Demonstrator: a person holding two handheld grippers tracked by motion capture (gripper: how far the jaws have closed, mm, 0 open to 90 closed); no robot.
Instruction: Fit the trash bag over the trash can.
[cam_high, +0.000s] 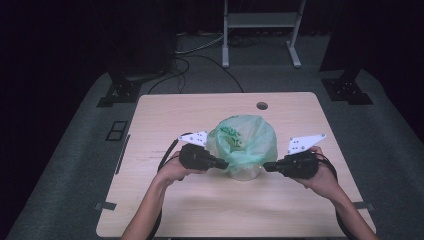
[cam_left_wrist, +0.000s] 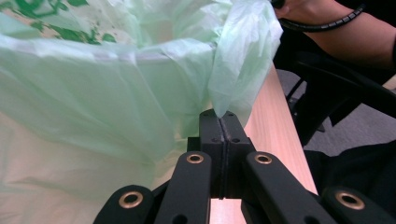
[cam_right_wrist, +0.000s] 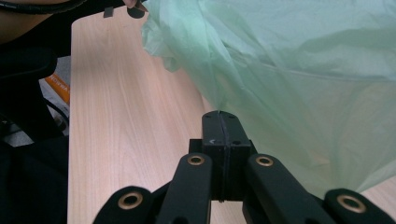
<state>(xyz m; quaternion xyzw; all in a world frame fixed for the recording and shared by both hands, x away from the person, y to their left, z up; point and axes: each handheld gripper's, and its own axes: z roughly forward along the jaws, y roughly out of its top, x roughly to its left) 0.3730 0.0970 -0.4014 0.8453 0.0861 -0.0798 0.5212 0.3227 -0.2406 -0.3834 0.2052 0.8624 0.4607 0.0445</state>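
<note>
1. A thin green plastic bag (cam_high: 245, 142) lines a small pale bin (cam_high: 244, 173) at the centre of the high view, on the wooden table (cam_high: 200, 200); its film is folded out over the rim and hangs down the sides.
2. The film looks very light, soft and slippery, and likely to tear if tugged hard; the bin beneath seems light enough to tip.
3. The loose overhang below the rim looks the best place to take hold, on opposite sides.
4. The left gripper (cam_left_wrist: 219, 114), left of the bag in the high view, has its jaws pressed together on a pinch of film, seen at mid-frame in its own view.
5. The right gripper (cam_right_wrist: 219, 113), on the opposite side, is likewise clamped on a tuck of the film.
</note>
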